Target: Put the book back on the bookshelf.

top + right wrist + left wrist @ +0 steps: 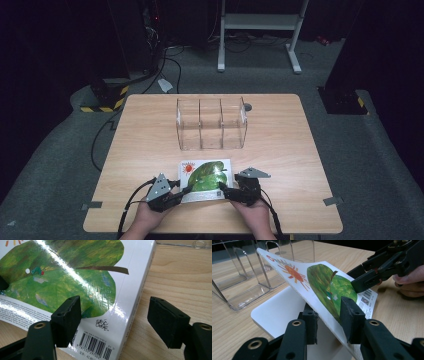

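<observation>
So far, early stage, by the look of it. Table (150,135): bare wood apart from two items. Clear rack (212,123) with three slots stands well ahead of both tongs, all slots empty; its walls sit just beyond the book in the left gripper view. Book (206,180) lies between the tongs, at the near edge, green leaf cover up. Its left edge is lifted: in the left gripper view the cover slopes up toward the rack, a white surface showing beneath it, whether a page or the back board I cannot tell. Left gripper (181,191) clenched on that raised edge, one jaw under, one jaw on the leaf. Right gripper (224,191) at the book's right side near the barcode corner; in its own view the jaws stand apart, one over the cover, one over bare wood past the spine, nothing gripped. Judgement: the work looks like filing the book into the rack. Done: left grip taken, edge raised. Left: right grip, full lift, stand upright, carry forward, lower into a slot.
</observation>
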`<state>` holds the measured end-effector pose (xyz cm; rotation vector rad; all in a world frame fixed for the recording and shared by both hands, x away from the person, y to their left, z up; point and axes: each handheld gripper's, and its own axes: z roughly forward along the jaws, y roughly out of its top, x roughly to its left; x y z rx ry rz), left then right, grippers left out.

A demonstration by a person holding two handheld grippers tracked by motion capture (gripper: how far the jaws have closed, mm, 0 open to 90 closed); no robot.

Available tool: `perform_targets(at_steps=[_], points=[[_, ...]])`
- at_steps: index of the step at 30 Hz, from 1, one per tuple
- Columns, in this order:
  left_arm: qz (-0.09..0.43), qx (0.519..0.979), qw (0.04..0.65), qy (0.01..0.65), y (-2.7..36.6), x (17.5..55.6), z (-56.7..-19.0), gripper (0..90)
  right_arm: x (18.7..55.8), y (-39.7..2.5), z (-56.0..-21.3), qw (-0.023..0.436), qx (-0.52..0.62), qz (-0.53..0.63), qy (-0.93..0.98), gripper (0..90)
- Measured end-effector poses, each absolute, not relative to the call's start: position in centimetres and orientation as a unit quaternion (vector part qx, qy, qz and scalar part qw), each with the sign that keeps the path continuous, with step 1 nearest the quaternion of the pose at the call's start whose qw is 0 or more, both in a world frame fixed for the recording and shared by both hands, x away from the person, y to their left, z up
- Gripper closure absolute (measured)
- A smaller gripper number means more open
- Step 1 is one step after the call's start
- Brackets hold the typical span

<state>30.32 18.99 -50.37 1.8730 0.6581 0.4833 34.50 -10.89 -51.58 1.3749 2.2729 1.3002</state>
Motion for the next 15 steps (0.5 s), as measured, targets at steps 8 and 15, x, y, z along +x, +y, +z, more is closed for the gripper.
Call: perform_targets(at_steps=[8, 15], points=[[0.208, 0.783, 0.523, 0.266, 18.95, 30.07, -50.25, 67.6, 35.03, -10.59, -51.71, 0.049, 0.466, 0.446, 0.763, 22.7], [0.207, 0.783, 0.523, 0.265, 18.96, 30.09, -50.3, 67.6, 35.43, -10.48, -51.82, 0.04, 0.464, 0.451, 0.761, 22.0]])
